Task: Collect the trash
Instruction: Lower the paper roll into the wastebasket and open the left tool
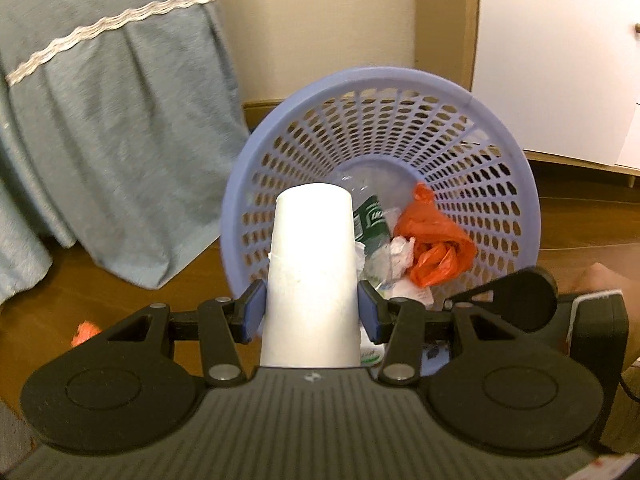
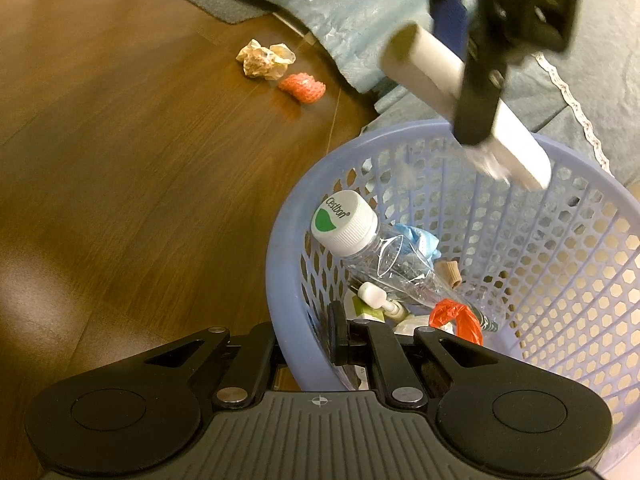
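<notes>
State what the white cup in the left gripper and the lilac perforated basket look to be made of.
White cup: likely paper, matte, with a faint scuffed surface and no shine. Lilac perforated basket: moulded plastic, smooth, slightly glossy, with regular holes.

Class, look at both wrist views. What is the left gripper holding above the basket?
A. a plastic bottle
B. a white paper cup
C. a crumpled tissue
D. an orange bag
B: the left gripper has its blue pads pressed on a white paper cup over the purple basket.
</notes>
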Tool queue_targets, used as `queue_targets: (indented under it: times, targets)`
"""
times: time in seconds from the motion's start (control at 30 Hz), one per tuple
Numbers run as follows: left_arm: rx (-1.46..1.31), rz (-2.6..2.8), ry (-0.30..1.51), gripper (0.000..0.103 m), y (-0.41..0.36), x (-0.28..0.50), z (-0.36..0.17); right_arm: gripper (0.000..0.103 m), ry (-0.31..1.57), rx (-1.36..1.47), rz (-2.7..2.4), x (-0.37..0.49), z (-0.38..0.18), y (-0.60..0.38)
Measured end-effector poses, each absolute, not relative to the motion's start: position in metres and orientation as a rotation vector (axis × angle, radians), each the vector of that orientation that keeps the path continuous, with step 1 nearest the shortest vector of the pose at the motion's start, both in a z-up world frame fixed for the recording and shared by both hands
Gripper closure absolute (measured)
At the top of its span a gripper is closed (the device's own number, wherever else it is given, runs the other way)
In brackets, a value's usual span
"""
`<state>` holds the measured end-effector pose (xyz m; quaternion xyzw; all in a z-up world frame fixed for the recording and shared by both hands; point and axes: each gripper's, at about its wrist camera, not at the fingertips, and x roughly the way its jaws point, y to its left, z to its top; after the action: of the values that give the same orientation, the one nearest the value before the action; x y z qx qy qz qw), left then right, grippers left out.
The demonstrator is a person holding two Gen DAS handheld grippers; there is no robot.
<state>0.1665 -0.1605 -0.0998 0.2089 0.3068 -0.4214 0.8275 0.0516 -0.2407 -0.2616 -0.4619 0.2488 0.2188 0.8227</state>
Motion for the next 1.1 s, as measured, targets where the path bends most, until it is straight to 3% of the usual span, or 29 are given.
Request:
queue_targets:
  times: [0.53, 1.1]
  targets:
    - [0.434, -0.965, 0.644, 0.055, -0.212, 0.199, -0.111, 0.099, 0.526, -0.961, 0.465, 0.051, -0.26, -0.242]
    - [0.467, -0.687, 0.772, 0.055, -0.089, 0.201, -0.146, 0.099, 0.522, -0.956, 0.456, 0.049, -0.261, -0.243]
